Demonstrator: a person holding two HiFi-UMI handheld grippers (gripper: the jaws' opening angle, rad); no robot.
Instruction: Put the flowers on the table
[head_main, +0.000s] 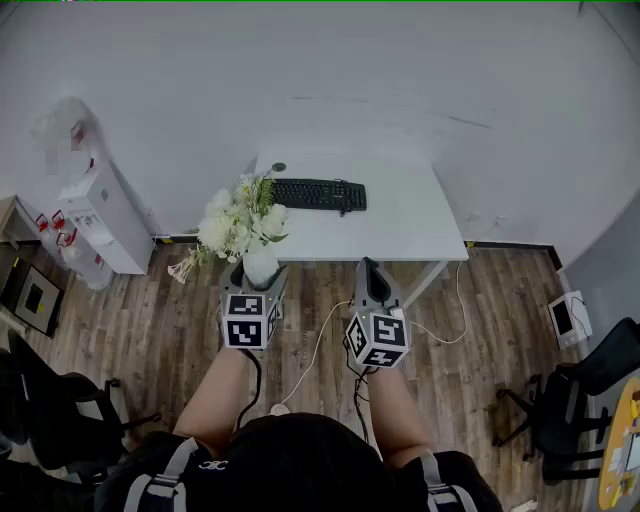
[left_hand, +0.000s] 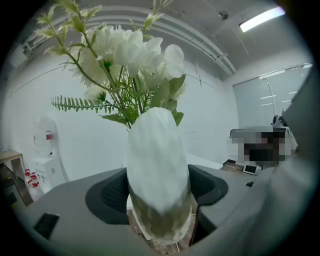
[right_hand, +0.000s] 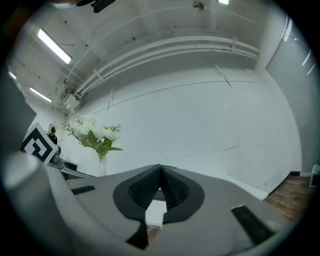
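A: Where are the white flowers (head_main: 238, 222)?

B: In a white vase (left_hand: 157, 160); the left gripper (head_main: 258, 282) has its jaws clamped on the vase's belly, one pad on each side; the vase is upright, probably so that the stems don't tip out; it hangs over the wooden floor (head_main: 480, 300), just short of the white table (head_main: 400, 215), not yet on it.

A: And the right gripper (head_main: 370, 270)?

B: Jaws together, nothing between them; it hangs beside the vase without touching it; I'd say it isn't needed for this carry.

A: Room to set it down?

B: The black keyboard (head_main: 320, 194) lies toward the far edge; the near strip looks bare, so that seems the likely spot.
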